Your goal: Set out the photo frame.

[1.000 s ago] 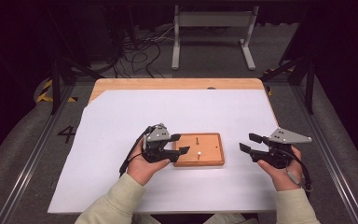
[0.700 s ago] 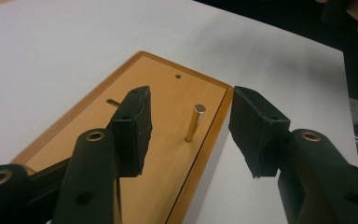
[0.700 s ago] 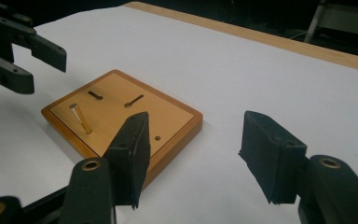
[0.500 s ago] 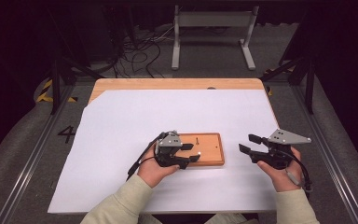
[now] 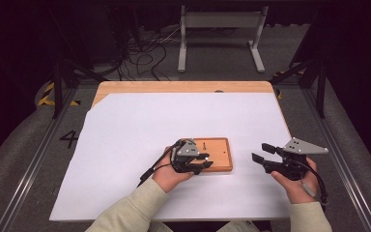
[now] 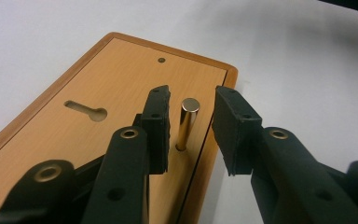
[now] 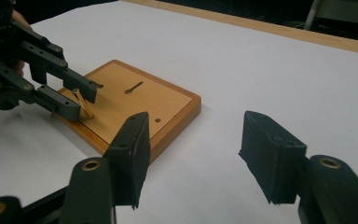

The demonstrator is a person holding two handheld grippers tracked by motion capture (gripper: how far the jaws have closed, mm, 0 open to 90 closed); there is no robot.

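While overhead hides it, jaws flank brass pin [image 6: 187, 123].

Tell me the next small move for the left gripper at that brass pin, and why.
Probably finish closing on the brass pin. The left gripper has just been closing its jaws, and the pin stands upright between them in the wooden board, with a gap on each side. The right gripper waits open beside the board.

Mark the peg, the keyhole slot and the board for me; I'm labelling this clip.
peg [image 6: 187, 122], left gripper view, mid shaft.
keyhole slot [image 6: 87, 110], left gripper view, middle of the cut.
board [image 7: 165, 103], right gripper view, bare top face.
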